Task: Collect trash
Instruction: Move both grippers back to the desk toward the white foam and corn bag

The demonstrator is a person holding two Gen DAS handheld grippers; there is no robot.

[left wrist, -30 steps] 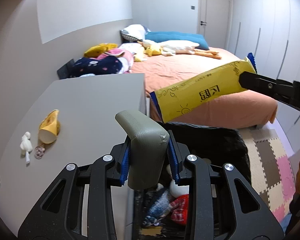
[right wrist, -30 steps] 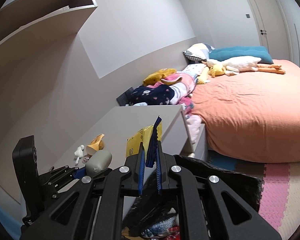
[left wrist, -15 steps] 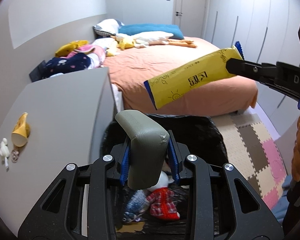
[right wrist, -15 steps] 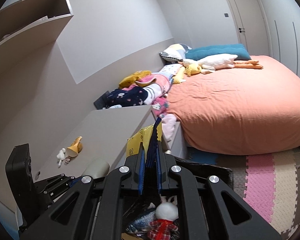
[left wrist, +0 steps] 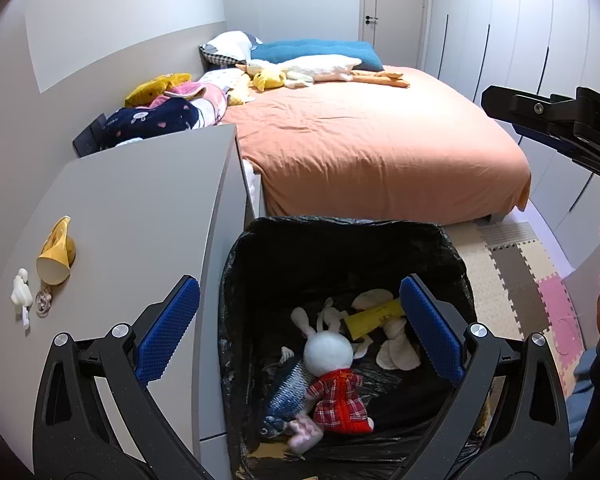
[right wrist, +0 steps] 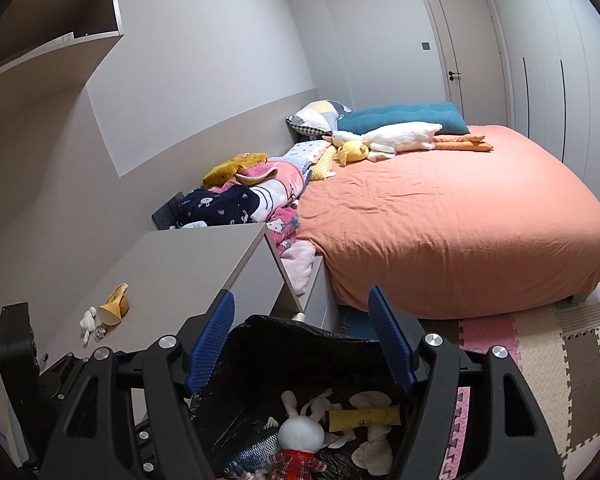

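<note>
A bin lined with a black bag stands beside a grey desk; it also shows in the right wrist view. Inside lie a yellow wrapper, a white rabbit doll in a red checked dress, a plush fish and pale crumpled pieces. My left gripper is open and empty above the bin. My right gripper is open and empty above the bin; it also shows at the right edge of the left wrist view. The grey-green object is out of sight.
On the desk lie a yellow paper cone and a small white figure. A bed with an orange cover stands behind the bin. Foam mats cover the floor at right. Shelves hang at upper left.
Both grippers have opened. The yellow wrapper has left my right gripper and lies in the bin. The grey-green object has left my left gripper.
</note>
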